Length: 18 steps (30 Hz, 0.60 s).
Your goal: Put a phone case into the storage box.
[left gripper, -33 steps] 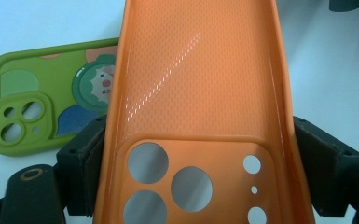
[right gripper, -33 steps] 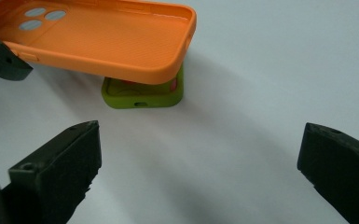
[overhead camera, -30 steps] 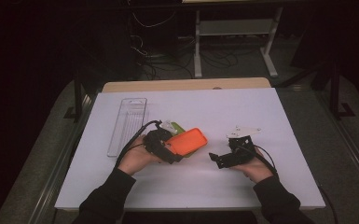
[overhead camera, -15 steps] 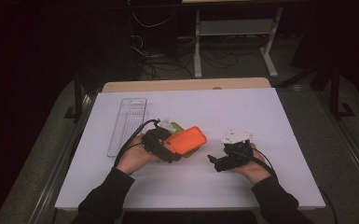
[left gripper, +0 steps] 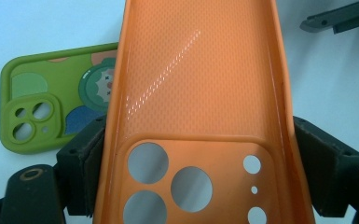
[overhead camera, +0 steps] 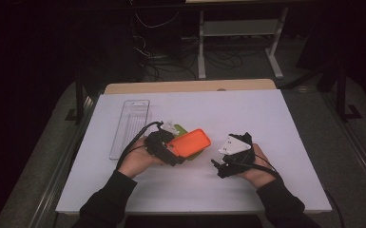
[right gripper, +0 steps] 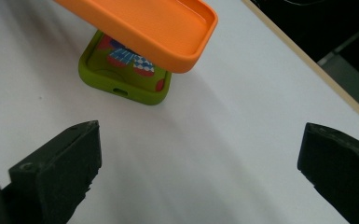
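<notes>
Left gripper clamping an orange phone case by its camera end, raised above a green phone case lying on the white worktop, right gripper spread wide, empty, to the right

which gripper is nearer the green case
Left. The left gripper holds the orange case right above the green case, partly covering it. The right gripper sits off to the green case's right, open, with bare table between.
</notes>
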### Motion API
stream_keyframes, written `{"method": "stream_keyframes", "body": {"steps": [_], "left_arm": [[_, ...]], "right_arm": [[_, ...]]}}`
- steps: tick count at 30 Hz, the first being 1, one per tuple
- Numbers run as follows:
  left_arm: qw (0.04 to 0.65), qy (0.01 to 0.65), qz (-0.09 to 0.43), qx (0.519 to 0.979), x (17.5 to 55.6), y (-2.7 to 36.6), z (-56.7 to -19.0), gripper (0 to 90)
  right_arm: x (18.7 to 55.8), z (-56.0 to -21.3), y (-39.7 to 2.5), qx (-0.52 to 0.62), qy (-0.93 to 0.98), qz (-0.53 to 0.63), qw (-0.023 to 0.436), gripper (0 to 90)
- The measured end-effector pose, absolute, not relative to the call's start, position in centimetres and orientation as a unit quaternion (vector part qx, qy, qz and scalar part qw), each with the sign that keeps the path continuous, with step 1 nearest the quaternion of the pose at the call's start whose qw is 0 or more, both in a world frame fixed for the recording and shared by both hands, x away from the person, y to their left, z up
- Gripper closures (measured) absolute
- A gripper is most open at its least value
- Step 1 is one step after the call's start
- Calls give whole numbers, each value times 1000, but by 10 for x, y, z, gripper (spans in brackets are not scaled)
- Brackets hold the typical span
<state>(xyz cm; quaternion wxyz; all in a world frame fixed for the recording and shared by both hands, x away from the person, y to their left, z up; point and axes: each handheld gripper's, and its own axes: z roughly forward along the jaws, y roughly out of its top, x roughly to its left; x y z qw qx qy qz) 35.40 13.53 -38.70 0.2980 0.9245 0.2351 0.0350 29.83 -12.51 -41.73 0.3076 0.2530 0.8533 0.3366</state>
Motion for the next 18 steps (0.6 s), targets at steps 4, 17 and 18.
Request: {"method": "stream_keyframes", "body": {"steps": [4, 17, 18], "left_arm": [[297, 232, 34, 926, 353, 135, -386, 162], [307, 245, 32, 919, 351, 132, -388, 162], [307, 245, 32, 919, 352, 132, -388, 163]], "right_arm": [[296, -418, -123, 238, 856, 326, 322, 0], [288, -417, -114, 155, 856, 281, 406, 0], [286, -417, -112, 146, 856, 274, 414, 0]]}}
